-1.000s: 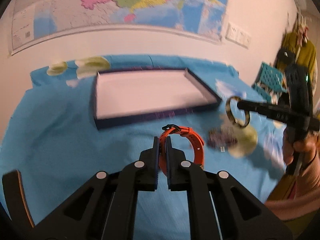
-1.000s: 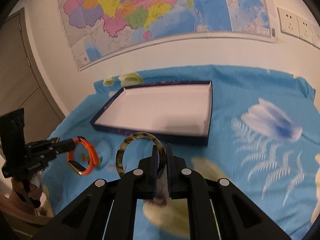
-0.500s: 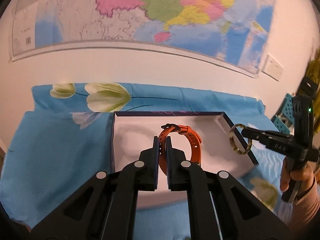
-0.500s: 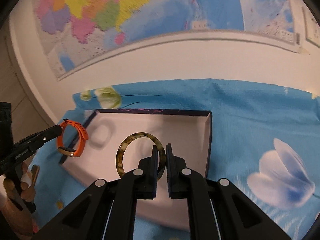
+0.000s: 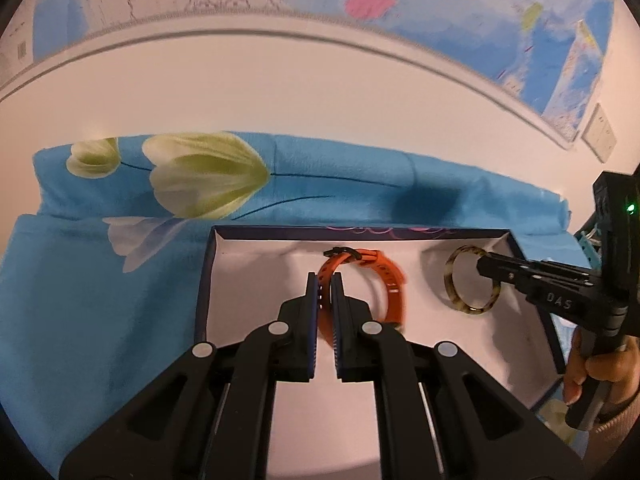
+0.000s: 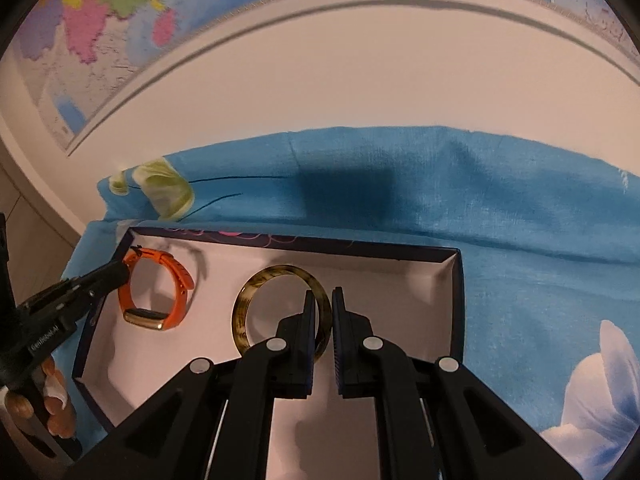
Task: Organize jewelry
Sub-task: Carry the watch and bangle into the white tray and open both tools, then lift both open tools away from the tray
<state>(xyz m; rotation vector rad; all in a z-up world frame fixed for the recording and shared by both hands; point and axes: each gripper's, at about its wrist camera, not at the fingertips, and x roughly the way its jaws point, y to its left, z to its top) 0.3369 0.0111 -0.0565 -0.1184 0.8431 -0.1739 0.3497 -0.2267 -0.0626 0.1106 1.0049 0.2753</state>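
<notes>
Blue floral cloth (image 5: 100,300); both tongs hold bracelets over white-lined box (image 6: 459,280).

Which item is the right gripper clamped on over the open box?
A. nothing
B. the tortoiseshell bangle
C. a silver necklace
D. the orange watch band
B: the right gripper pinches the rim of the tortoiseshell bangle above the box, while the left gripper has the orange watch band.

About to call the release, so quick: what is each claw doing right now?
Left claw: shut on the orange watch band, over the box.
Right claw: shut on the tortoiseshell bangle, over the same box.
</notes>
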